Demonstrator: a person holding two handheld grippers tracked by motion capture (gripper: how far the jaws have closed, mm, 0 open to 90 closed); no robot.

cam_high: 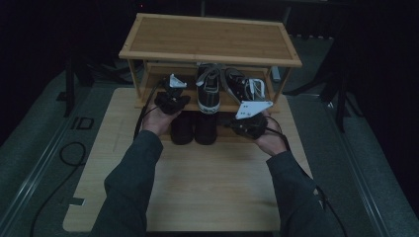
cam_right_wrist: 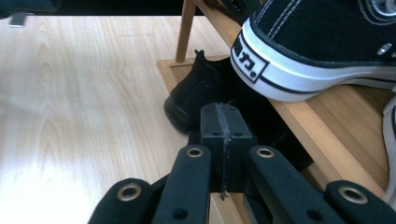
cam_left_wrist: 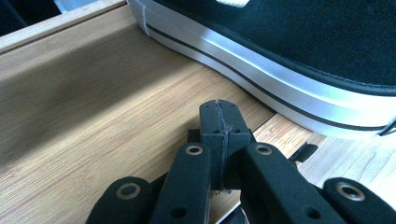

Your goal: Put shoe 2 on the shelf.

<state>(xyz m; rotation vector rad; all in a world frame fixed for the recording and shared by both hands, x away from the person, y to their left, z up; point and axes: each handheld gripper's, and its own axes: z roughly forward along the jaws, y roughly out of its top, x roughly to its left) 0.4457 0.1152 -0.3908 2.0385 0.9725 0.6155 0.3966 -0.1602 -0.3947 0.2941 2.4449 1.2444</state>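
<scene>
Light wooden table [cam_high: 212, 192] with round corners. Grey floor [cam_high: 375, 168] all around it. Dark letters [cam_high: 81, 123] on the floor at the left. A small grey scrap [cam_high: 75, 201] by the table's left edge. Thin black stand legs [cam_high: 340, 98] behind, in the dark.

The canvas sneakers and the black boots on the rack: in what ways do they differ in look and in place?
The canvas sneakers are black with white rubber soles and pale laces; the black boots are dark all over, with no white showing. The sneakers stand on the middle shelf of the bamboo rack; the boots stand below them at the bottom. The sneakers' heels jut past the shelf edge. Both pairs turn their heels toward the person.
</scene>
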